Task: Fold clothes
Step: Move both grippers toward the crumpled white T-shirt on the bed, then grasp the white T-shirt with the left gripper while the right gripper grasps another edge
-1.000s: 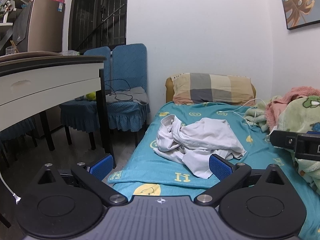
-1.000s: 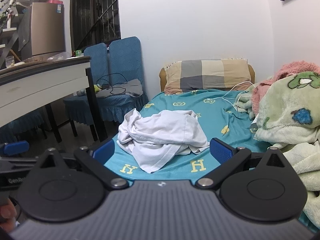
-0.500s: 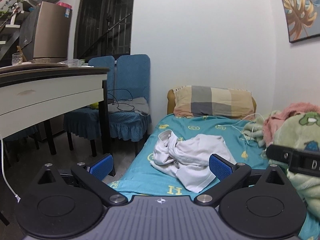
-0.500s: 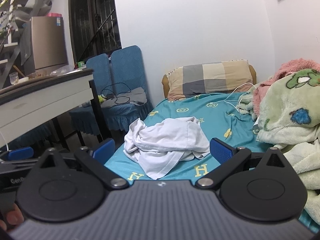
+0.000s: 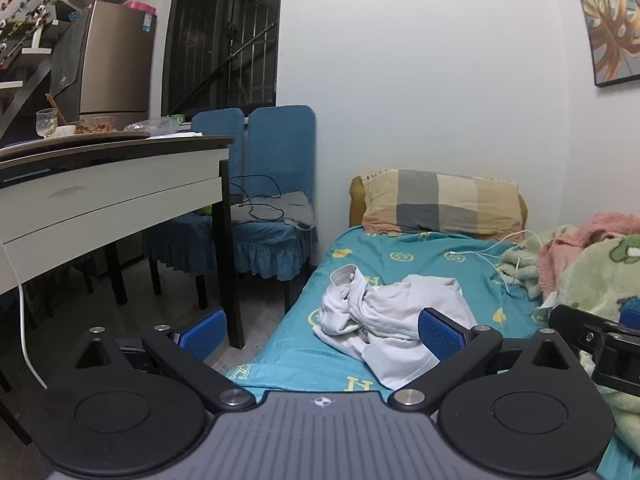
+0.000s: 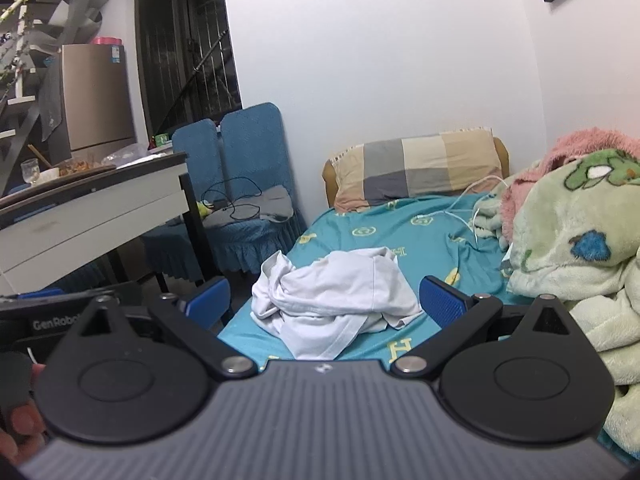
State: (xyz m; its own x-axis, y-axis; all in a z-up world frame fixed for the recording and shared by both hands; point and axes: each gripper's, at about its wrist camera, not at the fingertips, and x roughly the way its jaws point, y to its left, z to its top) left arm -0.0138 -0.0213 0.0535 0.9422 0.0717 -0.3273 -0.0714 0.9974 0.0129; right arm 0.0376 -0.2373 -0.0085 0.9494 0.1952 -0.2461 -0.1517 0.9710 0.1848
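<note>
The left gripper (image 5: 322, 334), lettered "GenRobo…" in the right wrist view, hovers wide open. A crumpled white garment (image 6: 334, 300) lies near the bed's (image 6: 384, 236) left edge. The right gripper (image 6: 325, 300) gapes too.

White garment (image 5: 390, 320) on teal sheet (image 5: 420, 264) (yellow motifs); checked pillow (image 5: 440, 204).

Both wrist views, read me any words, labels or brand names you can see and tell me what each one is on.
"GenRobo", cut off by the right gripper's body: on the left gripper housing.
"H": yellow letters printed on the teal bedsheet.
Blue sticker on the fridge: too small to read.
</note>
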